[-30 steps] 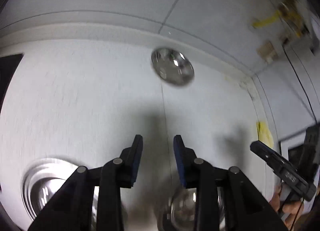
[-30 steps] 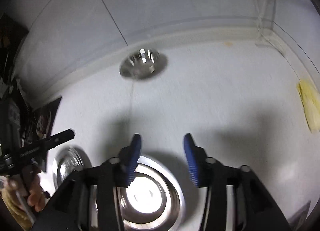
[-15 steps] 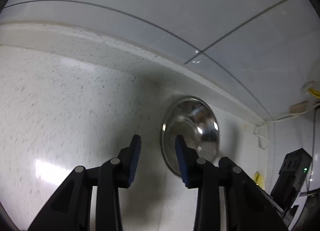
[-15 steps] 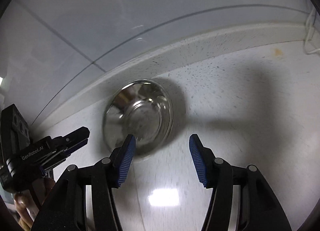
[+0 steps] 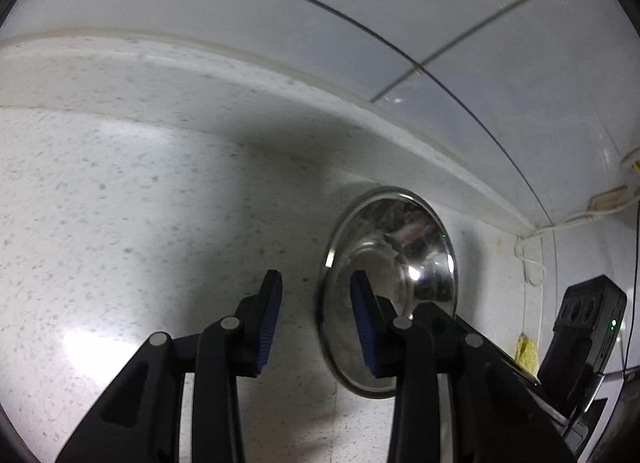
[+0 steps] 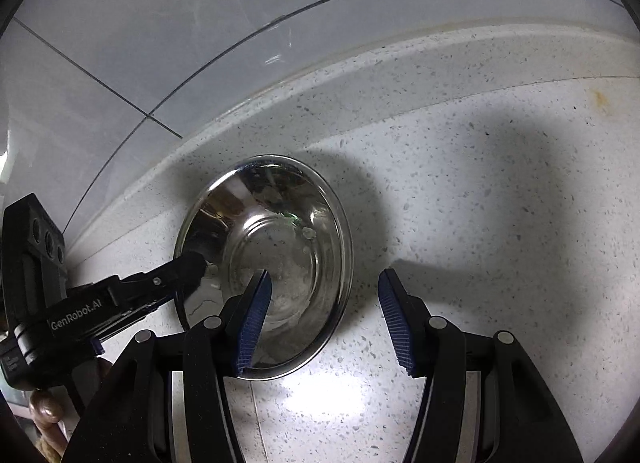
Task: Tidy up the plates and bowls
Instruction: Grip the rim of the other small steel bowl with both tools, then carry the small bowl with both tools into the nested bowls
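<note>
A shiny steel bowl (image 5: 400, 263) (image 6: 280, 247) sits upright on the speckled white counter (image 5: 120, 243), close to the raised back edge. My left gripper (image 5: 314, 287) is open and straddles the bowl's left rim, with one blue pad outside and one over the inside. My right gripper (image 6: 324, 283) is open wider and straddles the right rim in the same way. No pad presses on the metal. In the right wrist view a black finger of the left gripper (image 6: 188, 267) reaches the bowl's left rim. The right gripper's body (image 5: 584, 335) shows at the right of the left wrist view.
A glossy tiled wall (image 6: 160, 43) rises just behind the counter's back lip (image 5: 240, 75). A white cable (image 5: 532, 263) and a yellow cloth (image 5: 526, 351) lie at the far right. A person's hand (image 6: 44, 411) holds the left gripper.
Both grippers moved forward and down, from above other steel dishes at the front to the single bowl by the wall. Both pairs of jaws stand slightly wider than a second ago.
</note>
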Available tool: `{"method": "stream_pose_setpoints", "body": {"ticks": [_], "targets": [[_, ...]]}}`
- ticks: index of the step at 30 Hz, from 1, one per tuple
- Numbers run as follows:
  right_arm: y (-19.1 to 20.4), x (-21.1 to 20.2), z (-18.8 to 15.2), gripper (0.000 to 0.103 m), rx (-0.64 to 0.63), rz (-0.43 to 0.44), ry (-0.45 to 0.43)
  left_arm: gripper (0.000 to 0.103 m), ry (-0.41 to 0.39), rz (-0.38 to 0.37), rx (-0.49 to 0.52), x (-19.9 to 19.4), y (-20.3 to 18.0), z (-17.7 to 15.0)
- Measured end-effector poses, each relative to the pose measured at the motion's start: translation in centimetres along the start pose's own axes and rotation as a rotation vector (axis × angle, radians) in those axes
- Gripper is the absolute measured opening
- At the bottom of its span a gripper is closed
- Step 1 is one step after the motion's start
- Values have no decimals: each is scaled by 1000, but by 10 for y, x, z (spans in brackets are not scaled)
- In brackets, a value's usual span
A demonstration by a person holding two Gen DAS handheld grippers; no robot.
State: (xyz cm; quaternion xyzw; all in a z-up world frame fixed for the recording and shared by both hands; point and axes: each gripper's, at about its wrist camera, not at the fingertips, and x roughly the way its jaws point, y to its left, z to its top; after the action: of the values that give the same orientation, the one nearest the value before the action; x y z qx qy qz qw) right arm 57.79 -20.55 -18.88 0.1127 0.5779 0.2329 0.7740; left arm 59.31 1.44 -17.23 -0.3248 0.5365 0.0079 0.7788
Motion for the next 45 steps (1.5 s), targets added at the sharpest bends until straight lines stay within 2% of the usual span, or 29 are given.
{"method": "stream_pose_setpoints", "body": {"ticks": [1,4,5,6,7,10,13,18,22,27,29,31,36,38,41,45], "targets": [[0,0,0,47,1,-5,-5,34,-1,-3,-6,-2,2,0],[0,1,0,22,-5,-22,1,29,8,-42,-59,0,6,1],[-2,0,3,15,-3,-25,1,24,18,-44,-60,0,7,1],[-2,-1,3,13,-6,-31,-4,9,22,-43,-55,-1,7,0],[-1,-2,3,10,-13,-36,-9,6,10,-34,-46,-4,4,-1],[3,-13,1,10,-17,-38,-31,6,-16,-41,-42,-23,0,-6],[12,-35,-5,10,-28,-15,-72,5,-57,-49,-31,-62,-5,-13],[38,-109,-31,10,-80,37,-173,5,-129,-104,-4,-140,-30,-45],[52,-175,-74,11,-129,40,-231,5,-158,-148,55,-204,-50,-98],[47,-246,-151,11,-168,37,-273,5,-99,-204,117,-243,-63,-184],[36,-260,-185,11,-154,38,-261,5,-52,-193,147,-245,-60,-219],[24,-263,-220,11,-150,32,-233,7,3,-178,168,-232,-54,-253],[-15,-228,-279,11,-101,7,-120,7,147,-77,171,-168,-29,-303],[-31,-206,-291,11,-63,-4,-65,8,195,-37,153,-144,-20,-313],[-47,-182,-297,11,-15,0,-13,8,199,-2,142,-126,-17,-318],[-55,-169,-290,11,5,20,0,8,190,16,142,-111,-26,-319]]}}
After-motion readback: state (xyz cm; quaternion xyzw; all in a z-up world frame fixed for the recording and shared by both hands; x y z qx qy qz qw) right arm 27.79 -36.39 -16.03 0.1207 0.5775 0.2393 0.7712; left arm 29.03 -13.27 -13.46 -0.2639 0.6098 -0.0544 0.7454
